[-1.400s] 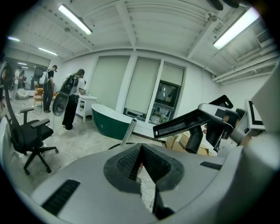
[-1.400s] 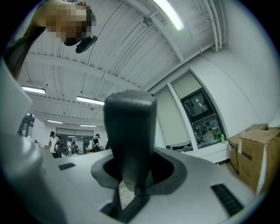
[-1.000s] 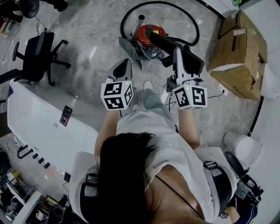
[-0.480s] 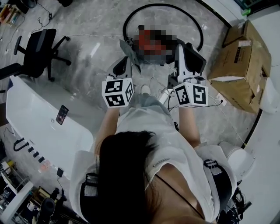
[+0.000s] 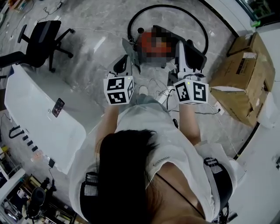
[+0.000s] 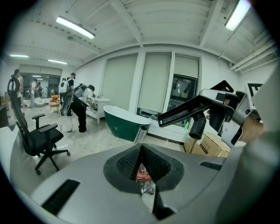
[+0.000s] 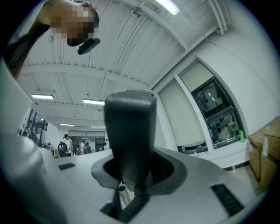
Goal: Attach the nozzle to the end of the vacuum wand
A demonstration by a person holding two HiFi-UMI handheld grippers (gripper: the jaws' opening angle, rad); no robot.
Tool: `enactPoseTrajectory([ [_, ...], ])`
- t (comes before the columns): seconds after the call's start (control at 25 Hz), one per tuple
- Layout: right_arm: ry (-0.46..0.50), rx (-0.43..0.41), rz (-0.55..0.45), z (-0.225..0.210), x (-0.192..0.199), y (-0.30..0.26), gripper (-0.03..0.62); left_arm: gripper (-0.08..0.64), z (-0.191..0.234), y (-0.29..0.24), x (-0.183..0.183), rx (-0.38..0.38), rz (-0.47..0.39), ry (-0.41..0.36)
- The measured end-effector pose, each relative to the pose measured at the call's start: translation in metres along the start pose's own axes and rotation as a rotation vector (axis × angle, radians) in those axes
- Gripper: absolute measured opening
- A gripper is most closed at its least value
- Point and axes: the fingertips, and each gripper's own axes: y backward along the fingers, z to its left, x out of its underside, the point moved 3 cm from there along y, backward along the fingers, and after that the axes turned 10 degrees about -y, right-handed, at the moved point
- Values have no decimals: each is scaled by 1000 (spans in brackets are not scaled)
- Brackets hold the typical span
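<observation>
The black floor nozzle [image 5: 194, 53] is held out ahead of me, and my right gripper [image 5: 183, 65] is shut on its neck [image 7: 129, 131]. In the right gripper view the jaws [image 7: 131, 175] clamp that dark neck on both sides. My left gripper [image 5: 124, 64] is shut with nothing in it, its pads [image 6: 141, 151] pressed together. The red vacuum body [image 6: 141, 173] lies on the floor just beyond both grippers. The metal wand end [image 5: 140, 31] stands up beside it, and the wand end [image 6: 142, 132] is open. The nozzle [image 6: 192, 109] hangs to the wand's right, apart from it.
A black hose [image 5: 166, 8] loops behind the vacuum. An office chair [image 5: 39, 39] stands at the left and a white tub [image 5: 35, 118] with a phone [image 5: 57, 107] on it at the lower left. Cardboard boxes [image 5: 249, 74] sit at the right. Cables [image 5: 205, 111] trail on the floor.
Both grippers have moved forward toward the vacuum, and the nozzle went along in the right one. The left jaws stayed shut.
</observation>
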Motion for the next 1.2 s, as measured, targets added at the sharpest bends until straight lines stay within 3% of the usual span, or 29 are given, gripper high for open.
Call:
enactPoseTrajectory([
  [0.32,-10,-28,11,-5,4,-14,135,3,-1,-17,1,-7,19,-66],
  [0.6,-8,-27,13,-14,5,-22,135,6,-3,-42,7,48,58,-122],
  [0.8,3,-40,28,-13,10,-34,135,97,3,-57,7,62,66,-153],
  [1.2,-3,-28,48,-17,21,-58,135,207,8,-114,26,79,134,-311],
])
